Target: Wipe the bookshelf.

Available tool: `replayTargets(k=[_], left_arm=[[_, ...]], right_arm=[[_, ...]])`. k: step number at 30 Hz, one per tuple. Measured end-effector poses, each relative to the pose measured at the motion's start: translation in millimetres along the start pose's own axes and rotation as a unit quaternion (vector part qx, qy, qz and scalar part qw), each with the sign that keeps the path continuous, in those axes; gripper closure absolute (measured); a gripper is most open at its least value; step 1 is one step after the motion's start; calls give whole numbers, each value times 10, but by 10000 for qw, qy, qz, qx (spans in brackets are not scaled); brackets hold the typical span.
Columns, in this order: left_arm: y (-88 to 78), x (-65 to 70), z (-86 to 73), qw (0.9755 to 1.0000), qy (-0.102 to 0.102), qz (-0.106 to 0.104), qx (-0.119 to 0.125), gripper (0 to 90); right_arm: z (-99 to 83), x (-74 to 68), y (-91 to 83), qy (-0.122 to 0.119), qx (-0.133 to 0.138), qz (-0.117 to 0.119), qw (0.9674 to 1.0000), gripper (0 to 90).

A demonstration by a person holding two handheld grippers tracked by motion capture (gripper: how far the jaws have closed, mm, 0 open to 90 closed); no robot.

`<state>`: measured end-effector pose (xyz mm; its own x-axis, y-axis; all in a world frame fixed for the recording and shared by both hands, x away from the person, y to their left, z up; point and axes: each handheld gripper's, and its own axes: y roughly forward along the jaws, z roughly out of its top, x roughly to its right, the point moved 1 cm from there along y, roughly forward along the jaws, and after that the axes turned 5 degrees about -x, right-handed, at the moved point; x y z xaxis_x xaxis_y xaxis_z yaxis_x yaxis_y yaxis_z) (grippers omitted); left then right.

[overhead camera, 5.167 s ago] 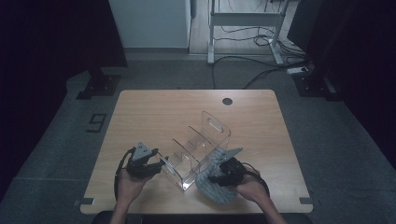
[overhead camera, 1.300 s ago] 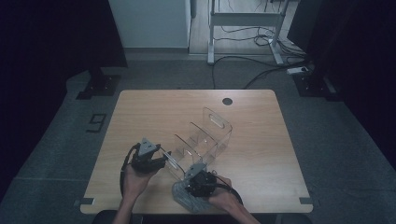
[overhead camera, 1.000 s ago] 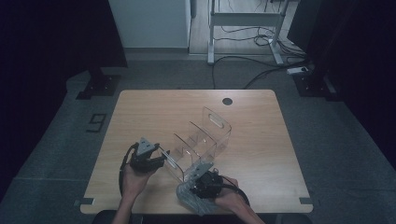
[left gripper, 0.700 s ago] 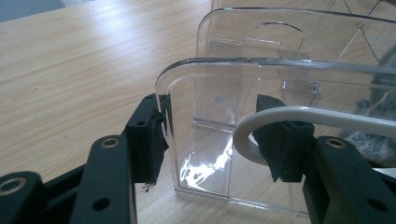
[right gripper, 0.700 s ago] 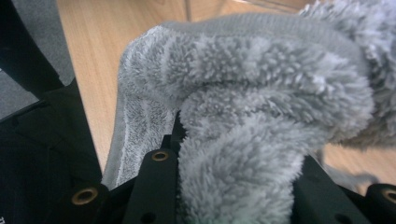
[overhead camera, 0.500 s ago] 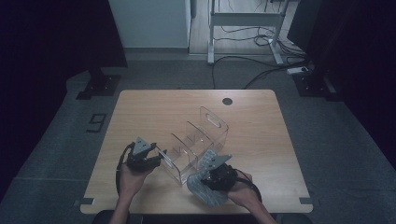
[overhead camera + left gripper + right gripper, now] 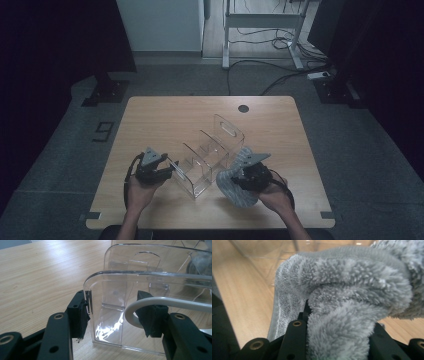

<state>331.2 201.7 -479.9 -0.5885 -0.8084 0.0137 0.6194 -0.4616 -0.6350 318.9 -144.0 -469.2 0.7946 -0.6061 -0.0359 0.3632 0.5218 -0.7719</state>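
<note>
A clear plastic desk organizer with several upright dividers stands slantwise on the wooden table. My left gripper is at its near left end. In the left gripper view the left gripper is shut on the end panel of the organizer, one pad on each side edge. My right gripper is just right of the organizer's near end, shut on a fluffy grey cloth. In the right gripper view the cloth bulges out over the right gripper.
A round cable hole sits near the table's far edge. A white cable loops across the left jaws. Bare wood lies left of and beyond the organizer. Dark floor, a desk frame and cables lie beyond the table.
My right gripper has carried the grey cloth from the organizer's near front to its right side, rising a little. The left gripper and the organizer have stayed put.
</note>
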Motion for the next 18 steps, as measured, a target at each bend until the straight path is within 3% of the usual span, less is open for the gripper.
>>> replayTargets(k=[8, 18], left_arm=[[-1, -3, -4, 10000, -15, -18, 6, 451], [0, -6, -6, 10000, -18, -34, 9, 451]], right_arm=[[-133, 307, -156, 362, 31, -374, 9986, 684], [-347, 698, -388, 912, 108, -891, 9918, 683]])
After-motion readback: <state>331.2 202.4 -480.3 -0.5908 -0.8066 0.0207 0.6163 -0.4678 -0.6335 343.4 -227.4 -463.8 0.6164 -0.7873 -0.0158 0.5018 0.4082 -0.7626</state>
